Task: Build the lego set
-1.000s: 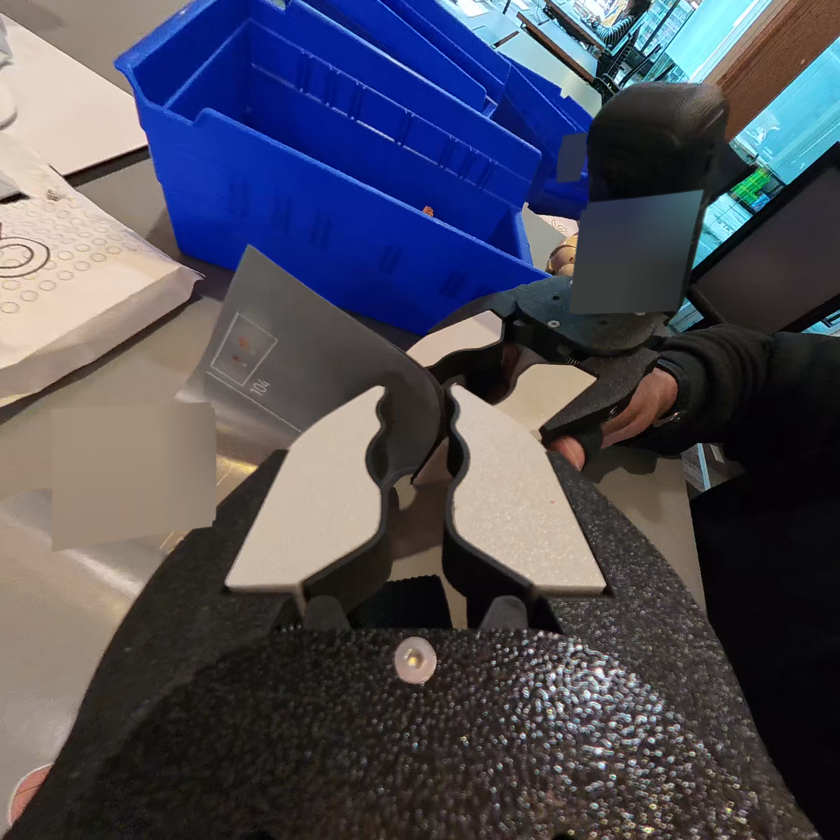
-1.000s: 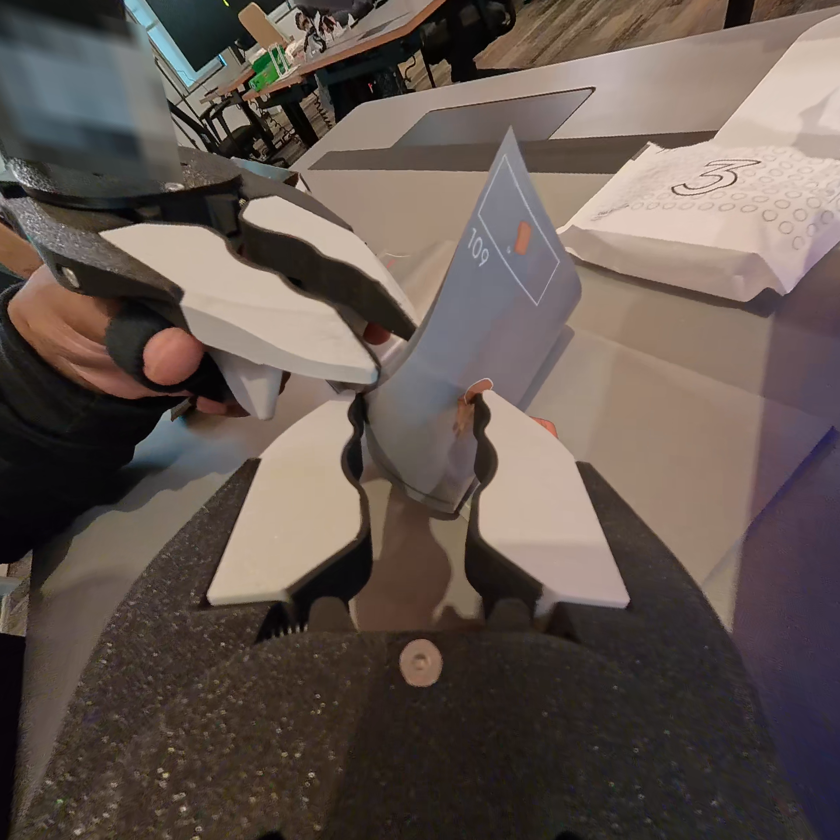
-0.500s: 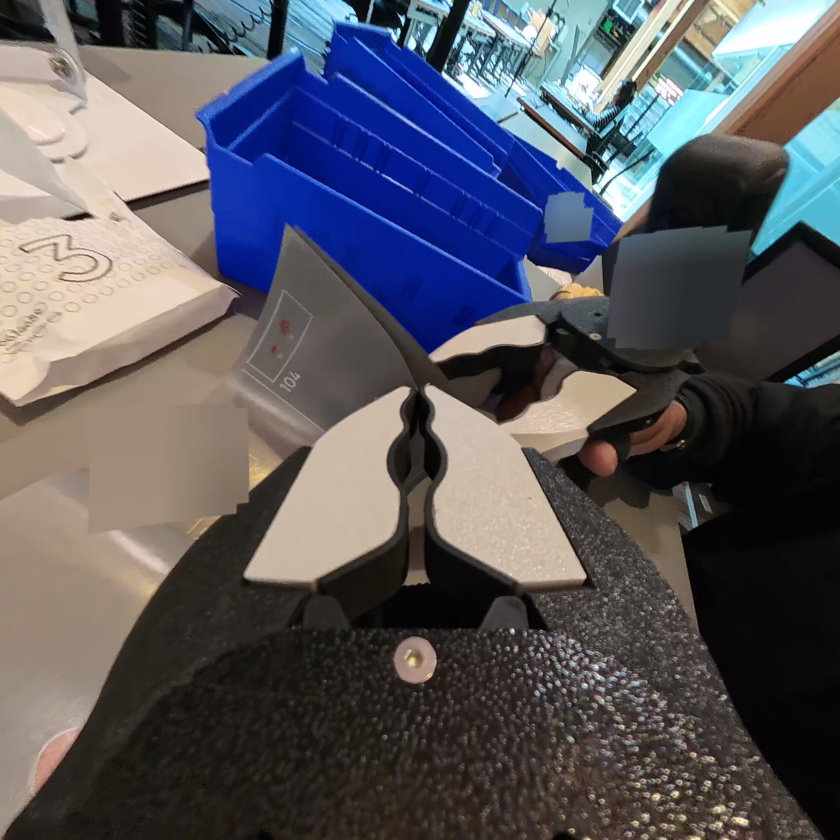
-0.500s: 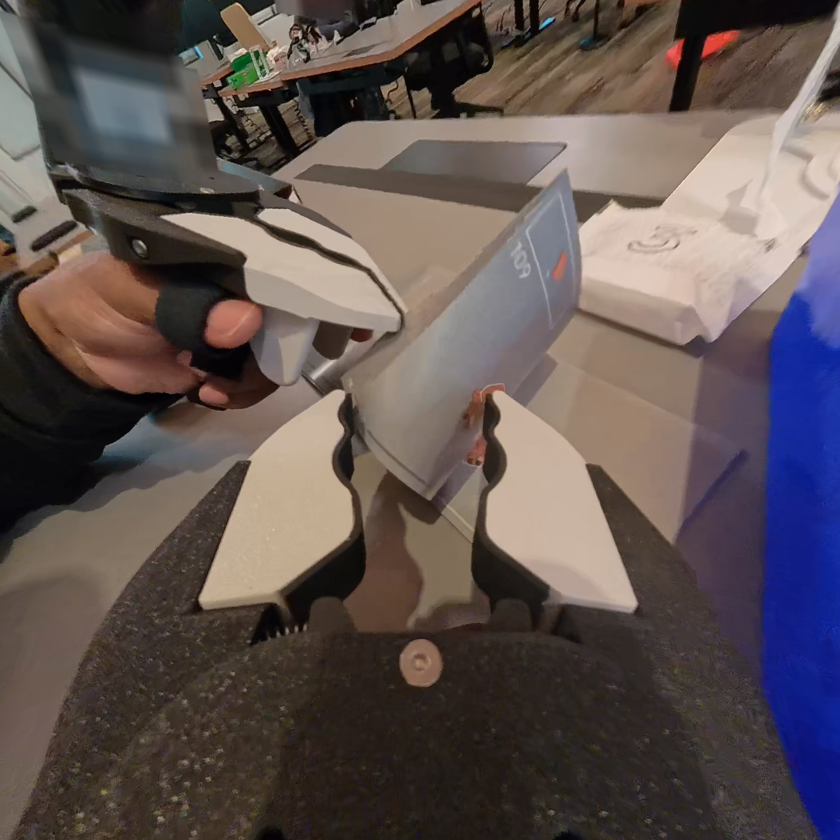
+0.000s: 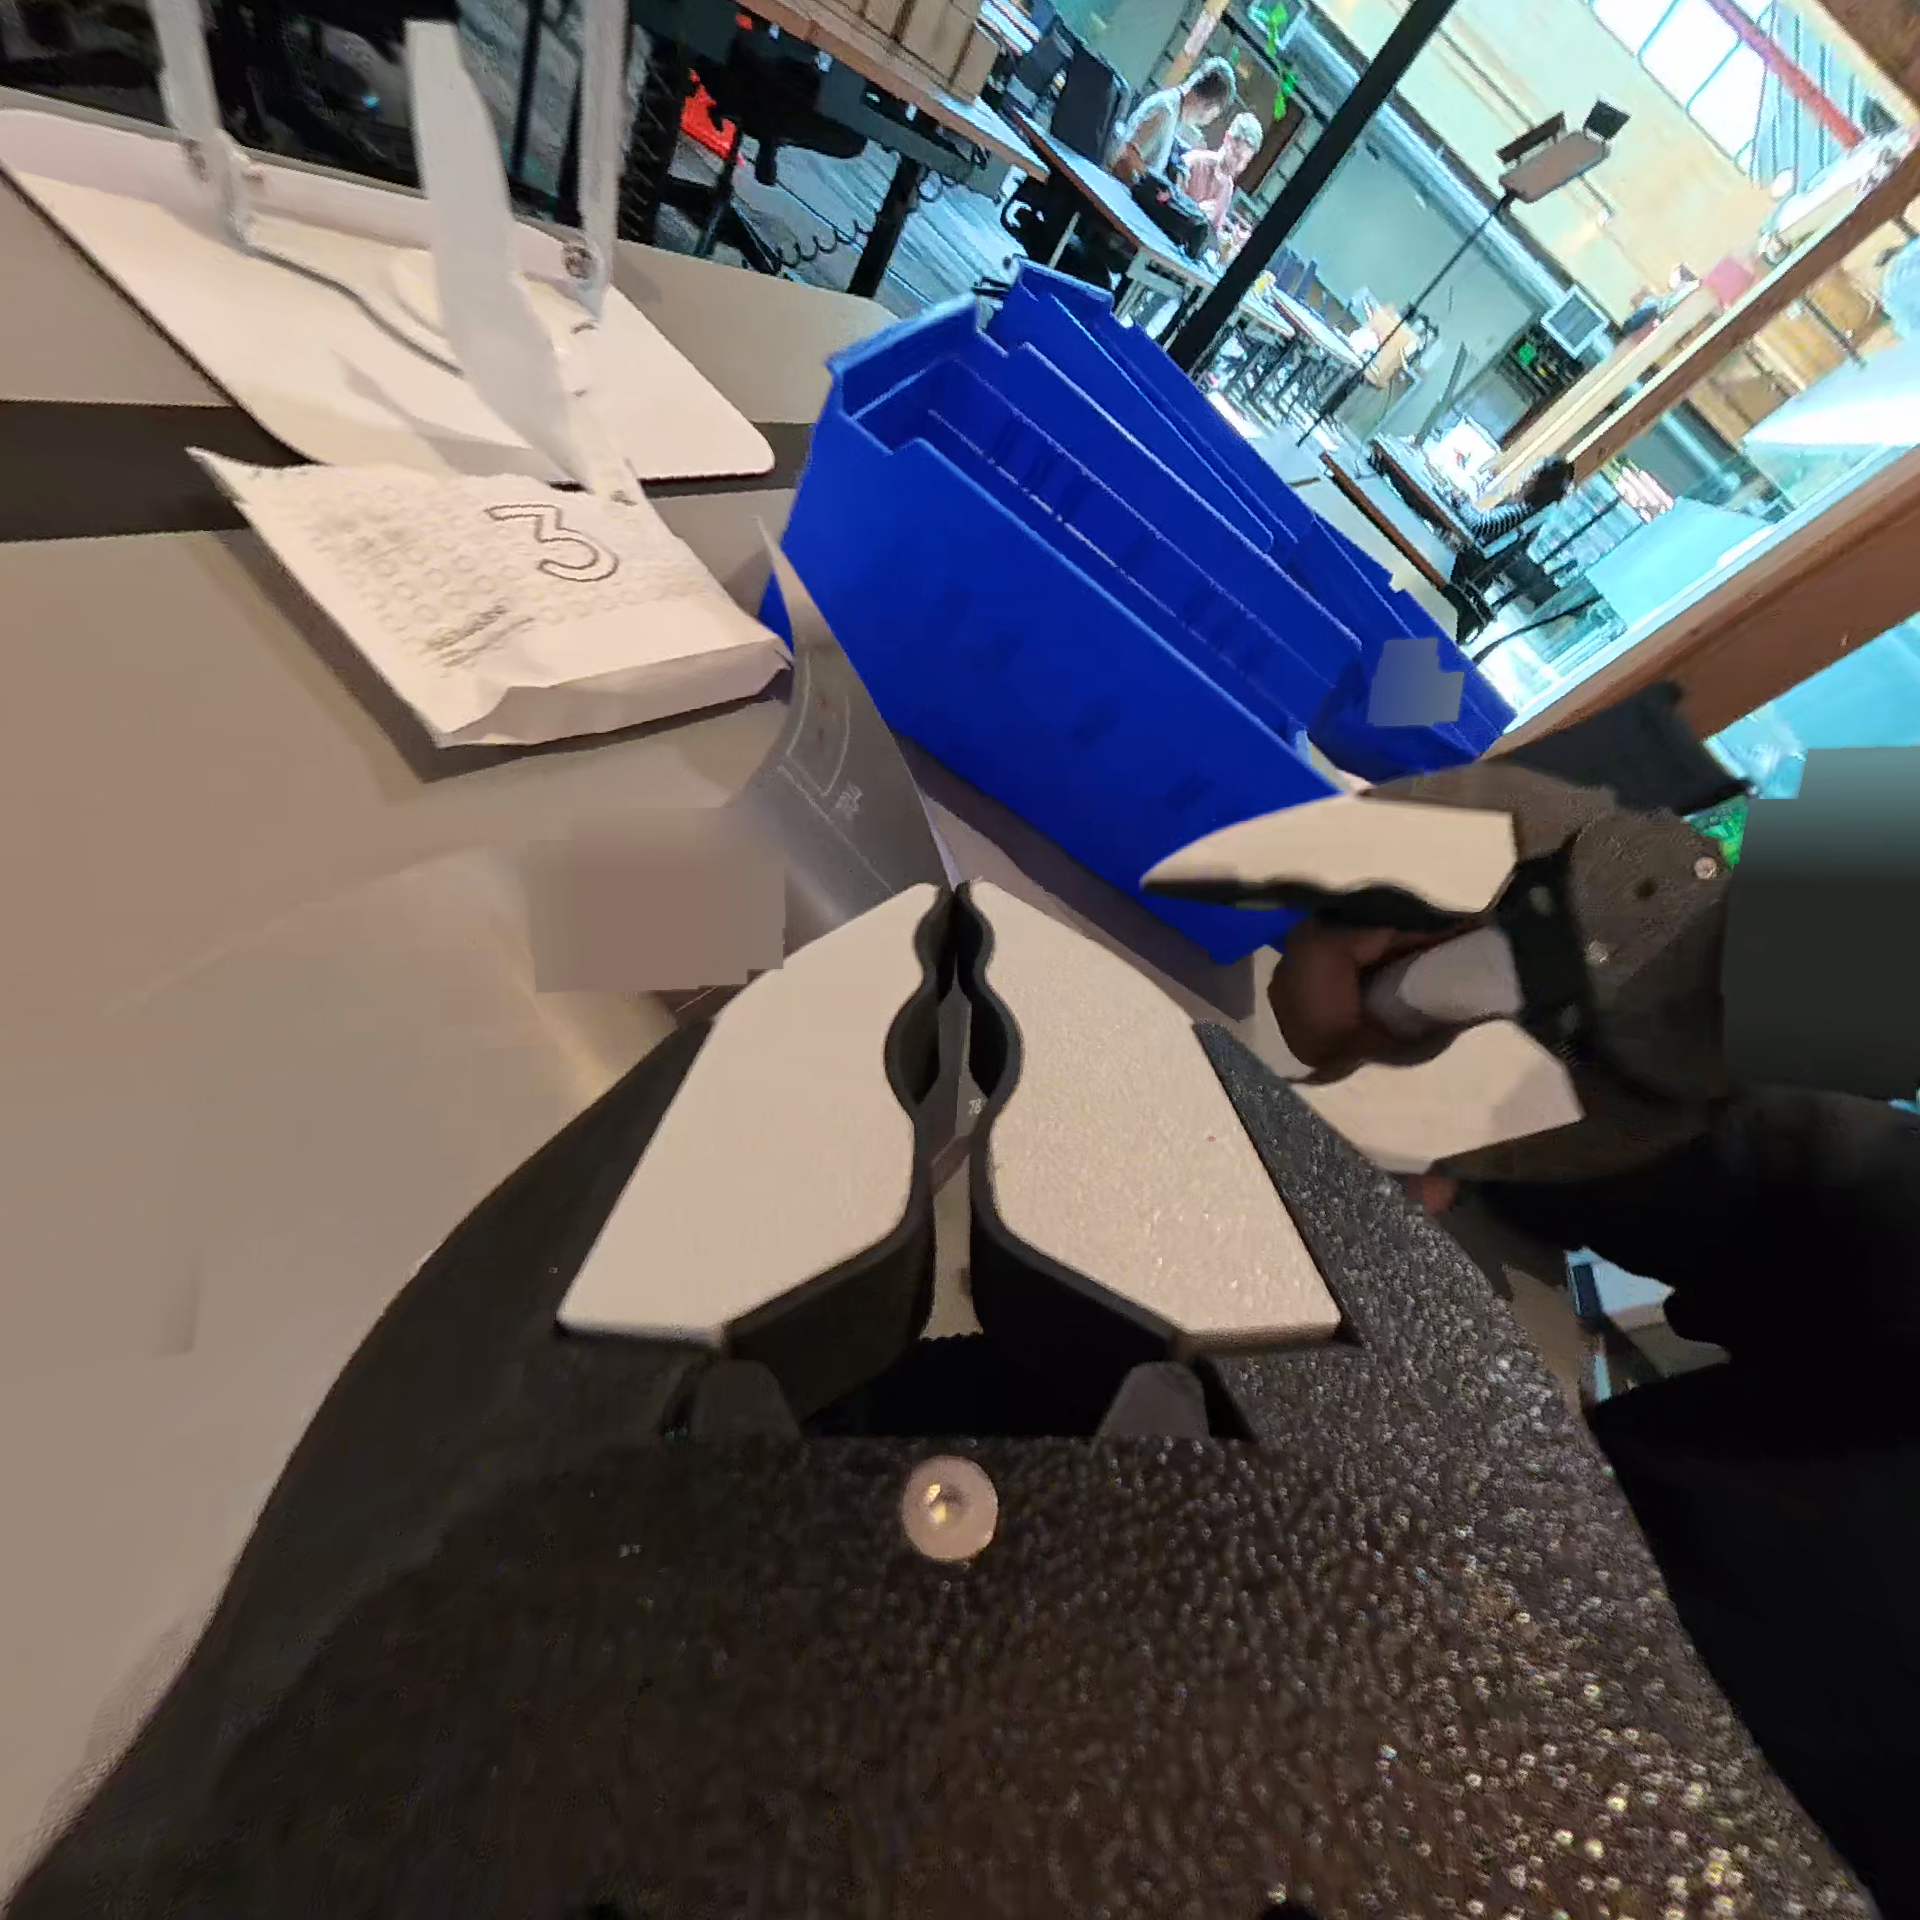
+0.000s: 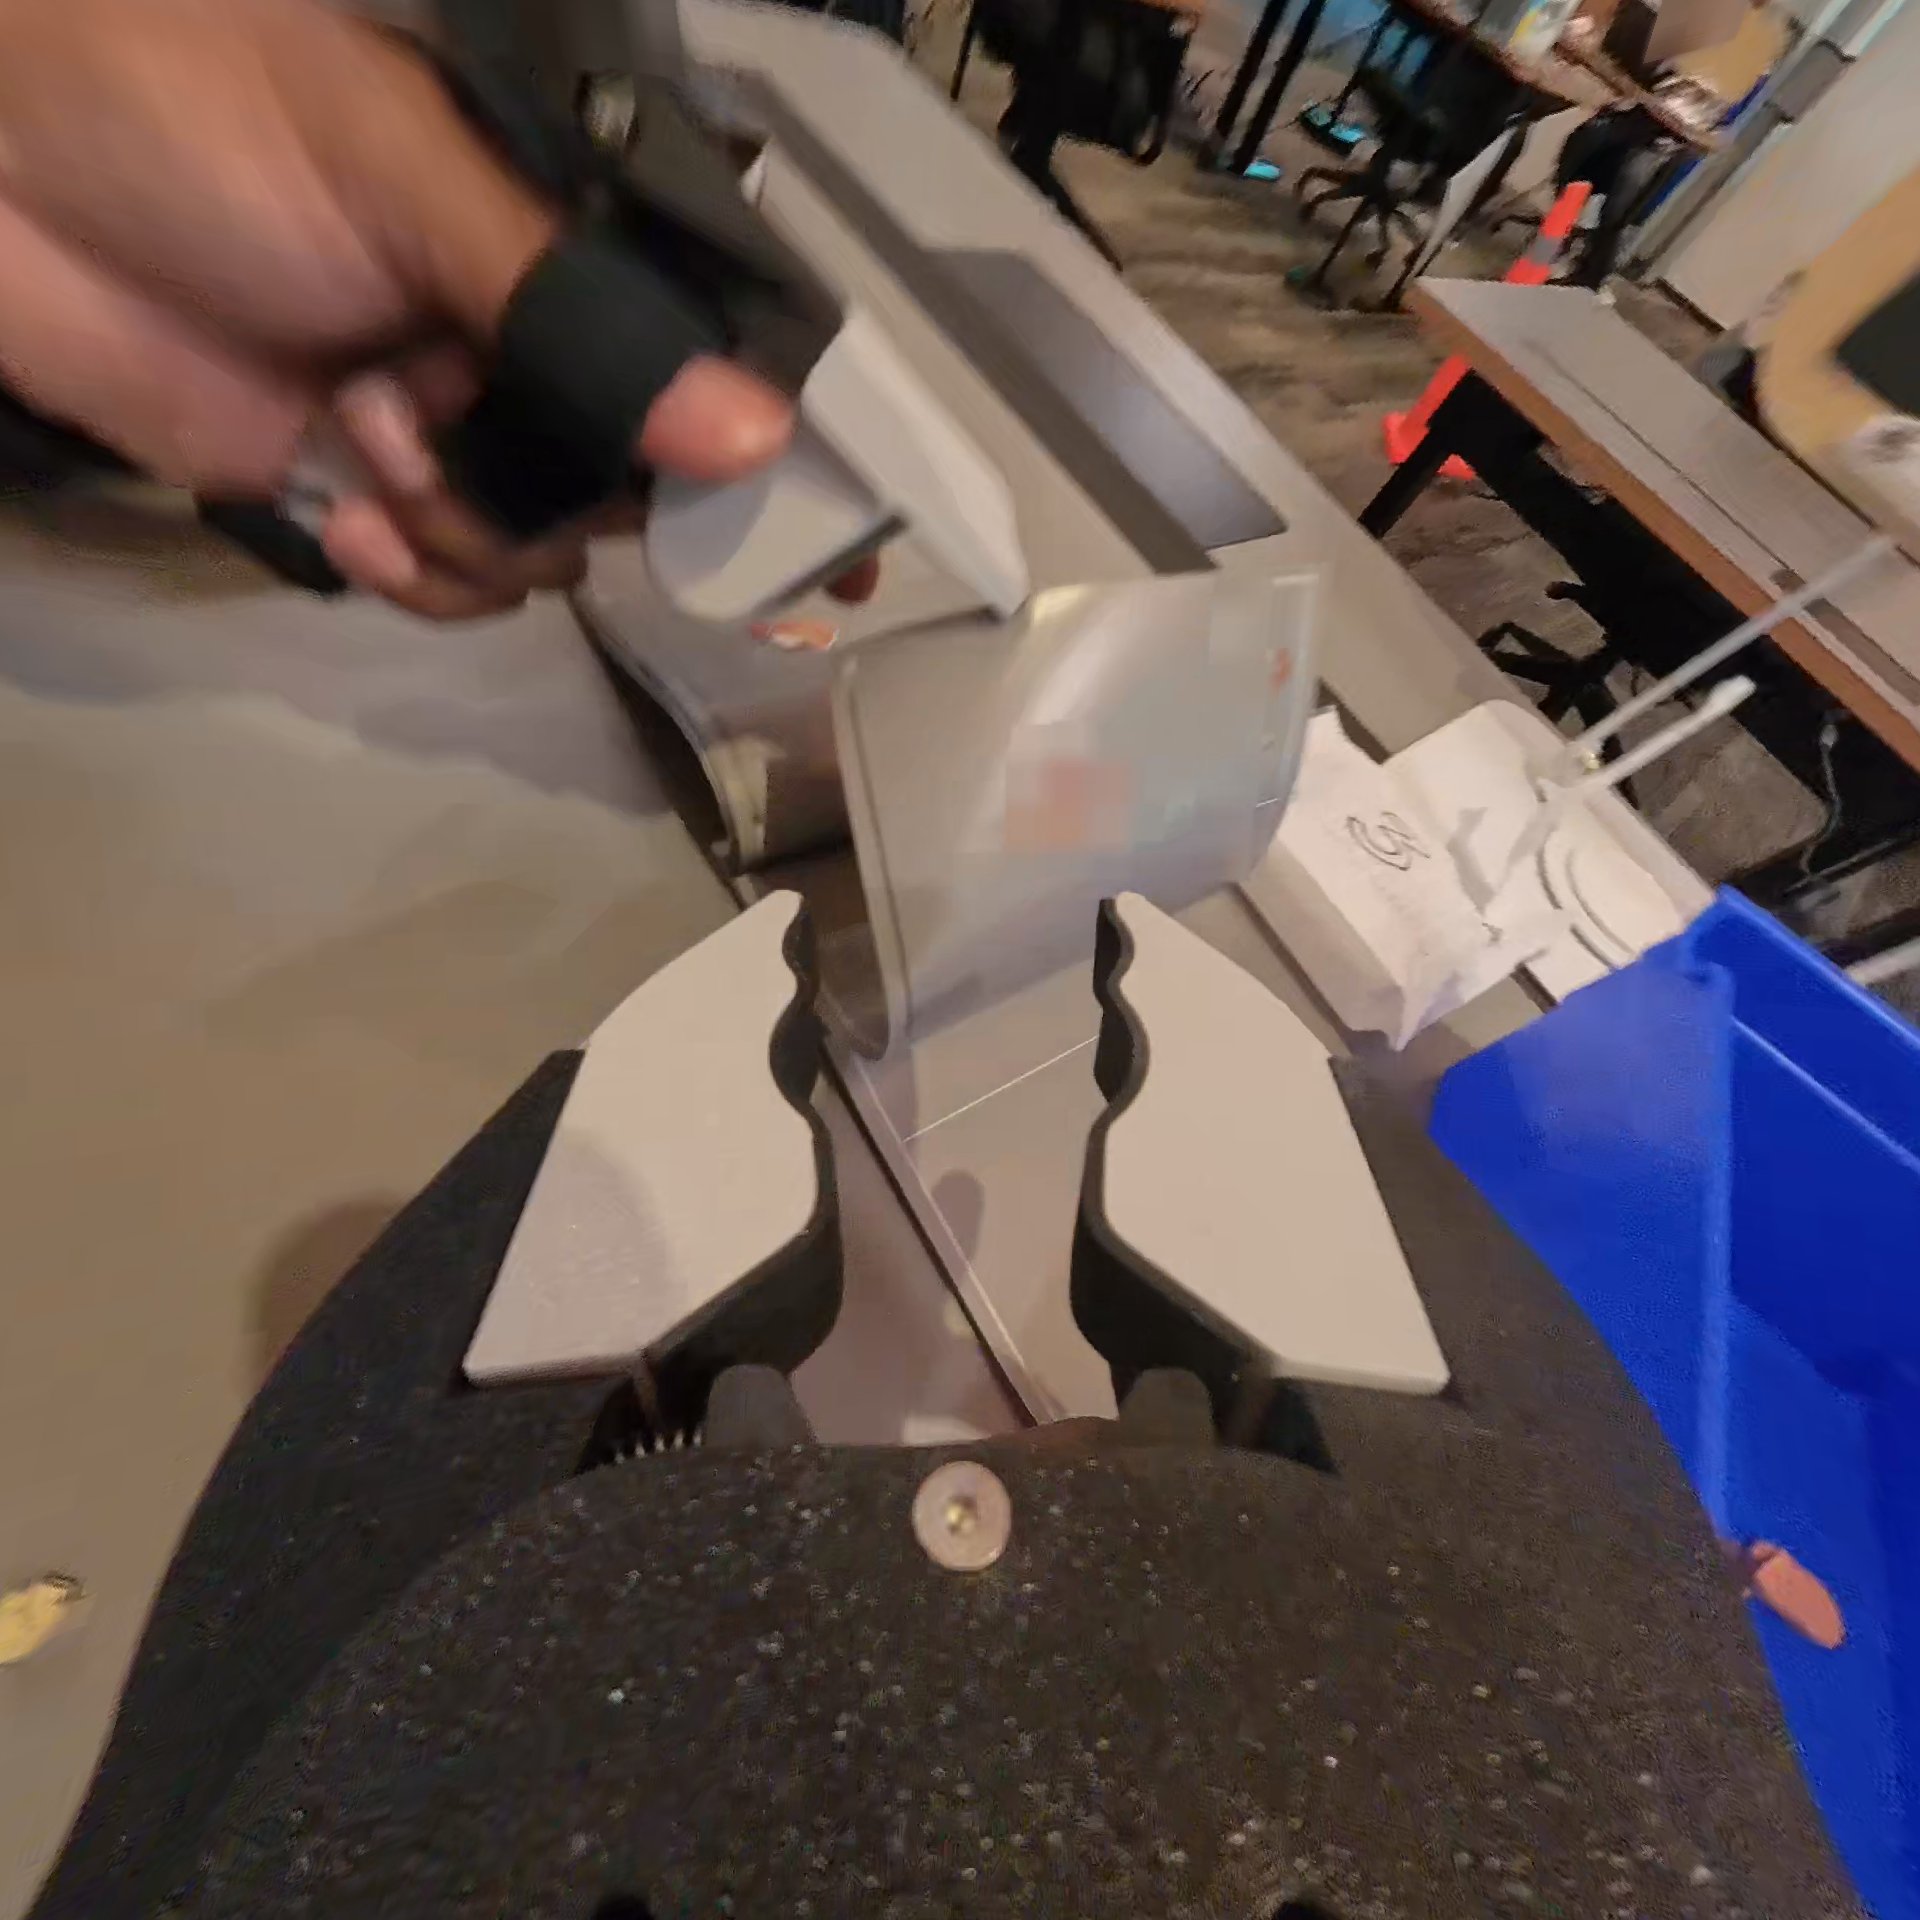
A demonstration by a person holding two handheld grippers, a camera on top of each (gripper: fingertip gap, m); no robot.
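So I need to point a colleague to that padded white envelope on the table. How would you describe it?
Start at the big blue bin on the grey table. Just left of it lies a flat white padded mailer, in front of a white board. Only it has a bubble texture and a large outlined numeral.

— What sits at the right gripper (image 6: 951,997)?
— A grey, glossy flat pouch (image 6: 1081,790), curled, rising toward twelve o'clock between the two pale fingers (image 6: 675,1132), which stand wide apart. Whether either pad touches it, I cannot tell.
— And beyond?
— At ten o'clock a blurred hand (image 6: 343,343) grips the other gripper (image 6: 831,520). At two o'clock lies a white padded envelope (image 6: 1392,862) on the grey table (image 6: 260,883); at four o'clock, a blue bin (image 6: 1704,1247).
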